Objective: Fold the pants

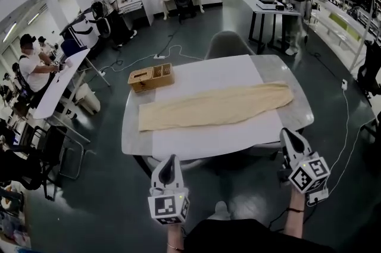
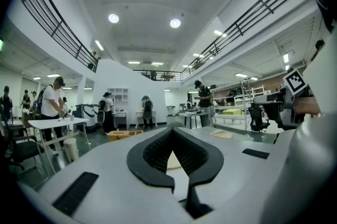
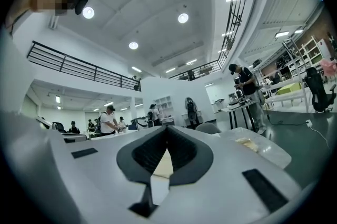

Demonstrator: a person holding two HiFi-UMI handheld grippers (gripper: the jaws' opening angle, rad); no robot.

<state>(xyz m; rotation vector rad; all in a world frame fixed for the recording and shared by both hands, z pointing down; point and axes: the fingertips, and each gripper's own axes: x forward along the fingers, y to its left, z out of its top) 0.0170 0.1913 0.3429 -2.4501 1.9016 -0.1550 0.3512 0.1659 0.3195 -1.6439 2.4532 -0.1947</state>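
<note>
1. Tan fabric: the pants [image 1: 217,106] lie flat in one long band along the desk [image 1: 280,67], about midway between its far and near edges.
2. Outline: the end toward the left edge is cut straight; the end toward the right edge is rounded. The band slants slightly, so the right end sits closer to the far edge.
3. Surface: the cloth is plain and a single colour, with shallow creases running lengthwise. Any label or print on it is too small to make out.
4. Support: the pants rest on a white covering [image 1: 196,76] on the desk top; the grey rim of the desk shows around it.
5. Left gripper [image 1: 171,159]: jaws clenched, tips meeting, nothing between them. It is held off the desk, in front of the near edge toward the left corner, apart from the pants.
6. Right gripper [image 1: 289,134]: jaws clenched, nothing grasped. It is held just in front of the near right corner.
7. Markings: each gripper's cube carries black-and-white square patterns, not lettering.
8. Other item: a wooden box [image 1: 151,77] stands at the far left corner.
</note>
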